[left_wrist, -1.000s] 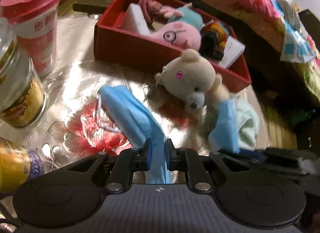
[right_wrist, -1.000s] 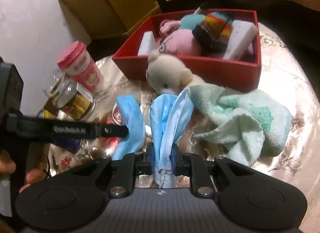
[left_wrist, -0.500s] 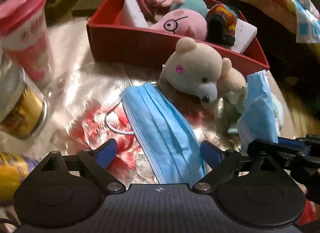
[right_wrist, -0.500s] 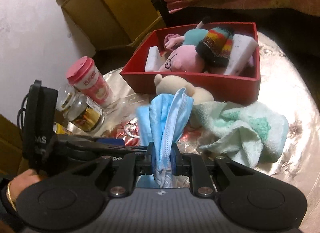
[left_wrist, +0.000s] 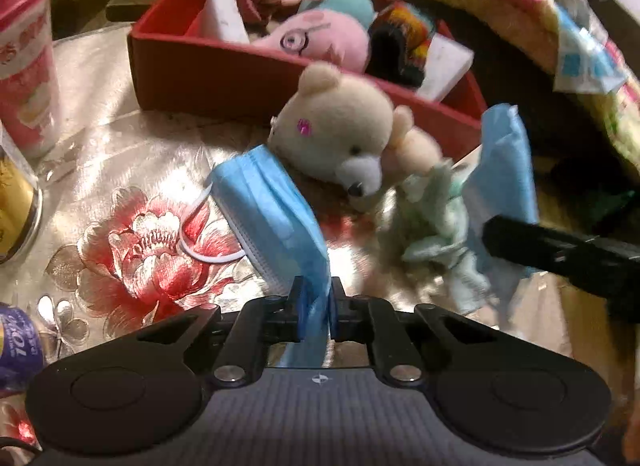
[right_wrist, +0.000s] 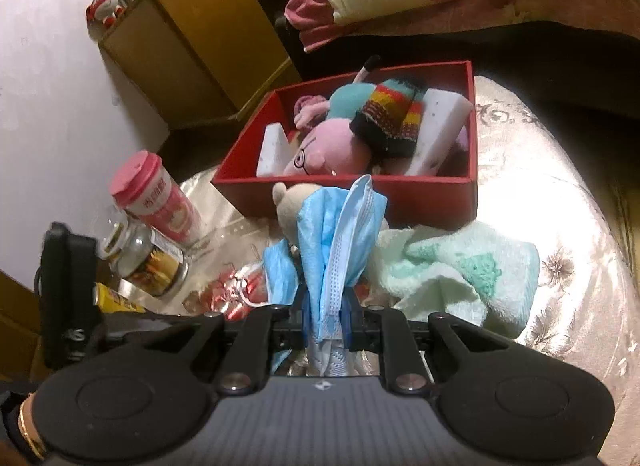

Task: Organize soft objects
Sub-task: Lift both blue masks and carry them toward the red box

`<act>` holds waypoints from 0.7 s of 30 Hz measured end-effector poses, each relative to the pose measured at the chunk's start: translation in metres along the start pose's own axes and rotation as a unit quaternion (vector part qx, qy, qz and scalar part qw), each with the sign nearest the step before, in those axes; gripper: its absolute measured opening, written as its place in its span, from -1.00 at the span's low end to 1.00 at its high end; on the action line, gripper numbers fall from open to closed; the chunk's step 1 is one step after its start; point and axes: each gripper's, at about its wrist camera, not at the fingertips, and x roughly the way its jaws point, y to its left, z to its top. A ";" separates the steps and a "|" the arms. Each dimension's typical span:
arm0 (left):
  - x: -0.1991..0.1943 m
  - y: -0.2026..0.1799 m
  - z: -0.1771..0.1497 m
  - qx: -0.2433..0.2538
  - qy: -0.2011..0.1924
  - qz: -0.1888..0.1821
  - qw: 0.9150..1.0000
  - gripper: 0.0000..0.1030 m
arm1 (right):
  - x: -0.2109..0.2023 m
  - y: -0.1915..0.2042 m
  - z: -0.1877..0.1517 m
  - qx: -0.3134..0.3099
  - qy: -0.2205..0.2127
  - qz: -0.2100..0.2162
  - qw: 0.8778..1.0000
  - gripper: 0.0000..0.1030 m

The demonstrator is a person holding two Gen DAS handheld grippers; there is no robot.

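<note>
Left wrist view: my left gripper (left_wrist: pixel 314 316) has just snapped shut on the near corner of a blue face mask (left_wrist: pixel 272 217), cloth pinched between the pads; the rest of the mask trails ahead of the fingers across the flowered tablecloth (left_wrist: pixel 132 234); light, limp, pleated, so a corner pinch should carry it, though the ear loops may snag. Beyond the mask lies a cream teddy bear (left_wrist: pixel 340 137), touching it; behind the bear the red box (left_wrist: pixel 224 77) with toys already in it. Ahead and right, a pale green towel (left_wrist: pixel 436 225) crumpled beside the bear. Far left, a pink cup (left_wrist: pixel 24 61) and a jar, clear of my path.

Right wrist view: my right gripper (right_wrist: pixel 326 320) is clamped tight on a second mask (right_wrist: pixel 340 238), bunched and standing up between the fingers, lifted off the cloth; equally soft and weightless. The bear sits straight ahead, between me and the box; I'd judge I must carry over it. The towel lies ahead and right; my left gripper's body crosses low left.
</note>
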 end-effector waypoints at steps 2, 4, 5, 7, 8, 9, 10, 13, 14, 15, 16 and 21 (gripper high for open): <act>-0.013 0.005 0.002 -0.008 -0.015 -0.007 1.000 -0.87 | -0.003 0.001 0.002 0.001 -0.006 0.001 1.000 -1.00; -0.023 0.008 0.006 -0.020 -0.029 -0.012 0.999 -0.87 | -0.005 0.004 0.004 0.001 -0.014 0.004 1.000 -1.00; -0.028 0.009 0.009 -0.024 -0.038 -0.013 0.999 -0.87 | -0.007 0.005 0.005 0.001 -0.019 0.005 1.000 -1.00; -0.037 0.011 0.012 -0.031 -0.056 -0.018 0.998 -0.87 | -0.010 0.008 0.009 0.001 -0.028 0.009 1.000 -1.00; -0.042 0.012 0.014 -0.036 -0.062 -0.024 0.997 -0.87 | -0.012 0.009 0.011 0.001 -0.034 0.011 0.999 -1.00; -0.047 0.013 0.017 -0.040 -0.069 -0.030 0.996 -0.88 | -0.014 0.010 0.013 0.001 -0.039 0.013 0.999 -1.00; -0.053 0.013 0.019 -0.040 -0.078 -0.035 0.996 -0.88 | -0.016 0.011 0.016 0.002 -0.045 0.016 0.999 -1.00; -0.063 0.009 0.023 -0.036 -0.102 -0.036 0.994 -0.88 | -0.022 0.015 0.022 0.002 -0.063 0.020 0.998 -1.00; -0.066 0.009 0.024 -0.035 -0.108 -0.036 0.993 -0.88 | -0.024 0.016 0.024 0.002 -0.067 0.022 0.998 -1.00; -0.069 0.011 0.027 -0.037 -0.114 -0.038 0.992 -0.88 | -0.024 0.018 0.025 0.003 -0.071 0.023 0.997 -1.00; -0.074 0.013 0.030 -0.037 -0.117 -0.042 0.991 -0.88 | -0.025 0.019 0.027 0.003 -0.073 0.023 0.997 -1.00; -0.089 0.006 0.040 -0.024 -0.152 -0.035 0.987 -0.88 | -0.029 0.022 0.032 0.001 -0.090 0.024 0.996 -1.00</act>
